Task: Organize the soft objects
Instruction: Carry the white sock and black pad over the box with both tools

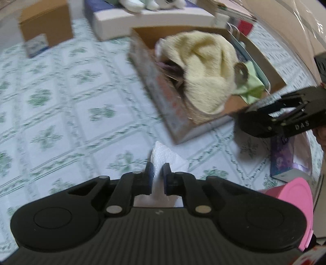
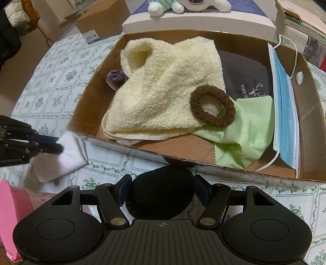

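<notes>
While we carry soft items to box (image 2: 311, 114): left gripper (image 1: 157, 173) pinches white cloth (image 1: 163, 157), left of box front, ready to lift in. Right gripper (image 2: 161, 189) clamps black pad (image 2: 161, 193) just before box front. Towel (image 2: 163, 91), scrunchie (image 2: 213, 106) already inside.

This looks like a room in a home, with a table used for sorting household odds and ends. A tablecloth (image 2: 61, 81) printed with green floral squares covers the table. A plush toy (image 2: 183, 5) sits on a flat white box (image 2: 203, 22) at the top centre of the right wrist view. In the middle, an open cardboard box (image 2: 309, 102) holds a cream towel (image 2: 163, 91), a brown scrunchie (image 2: 213, 105) and blue face masks (image 2: 285, 102). A shipping carton (image 2: 97, 24) with a label stands at the upper left, and stacked books (image 2: 301, 22) at the upper right.
</notes>
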Motion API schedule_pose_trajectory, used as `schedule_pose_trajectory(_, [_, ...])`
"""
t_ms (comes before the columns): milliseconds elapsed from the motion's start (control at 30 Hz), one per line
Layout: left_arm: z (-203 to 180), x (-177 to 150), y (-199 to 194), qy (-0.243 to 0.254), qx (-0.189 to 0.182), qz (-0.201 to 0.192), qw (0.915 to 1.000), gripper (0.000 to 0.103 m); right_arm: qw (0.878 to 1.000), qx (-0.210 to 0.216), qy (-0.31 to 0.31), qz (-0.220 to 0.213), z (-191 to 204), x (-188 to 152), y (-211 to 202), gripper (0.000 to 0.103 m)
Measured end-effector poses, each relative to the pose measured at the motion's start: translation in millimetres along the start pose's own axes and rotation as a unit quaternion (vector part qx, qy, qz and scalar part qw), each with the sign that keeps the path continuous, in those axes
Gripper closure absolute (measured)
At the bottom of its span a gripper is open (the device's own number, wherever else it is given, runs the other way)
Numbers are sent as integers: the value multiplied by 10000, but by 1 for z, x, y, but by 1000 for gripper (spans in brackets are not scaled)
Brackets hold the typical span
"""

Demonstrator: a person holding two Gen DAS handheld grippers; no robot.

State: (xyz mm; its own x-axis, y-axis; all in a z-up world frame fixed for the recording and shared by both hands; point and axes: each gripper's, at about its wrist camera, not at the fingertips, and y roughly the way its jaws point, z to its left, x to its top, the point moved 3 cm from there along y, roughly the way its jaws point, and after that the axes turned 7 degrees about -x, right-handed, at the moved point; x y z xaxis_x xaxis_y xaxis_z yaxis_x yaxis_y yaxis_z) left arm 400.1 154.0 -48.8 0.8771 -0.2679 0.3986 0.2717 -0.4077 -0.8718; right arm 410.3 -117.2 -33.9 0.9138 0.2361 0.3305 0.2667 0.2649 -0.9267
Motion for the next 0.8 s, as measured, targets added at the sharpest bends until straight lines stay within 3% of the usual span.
schedule_pose_trajectory(400, [-5, -5, -57, -311, 773, -602, 9947, 95, 9994, -31, 21, -339, 7, -5, -44, 37])
schedule_pose_trajectory(800, [-53, 6, -102, -279, 1248, -1061, 9861, 95, 9969, -44, 88, -776, 2, -14, -102, 37])
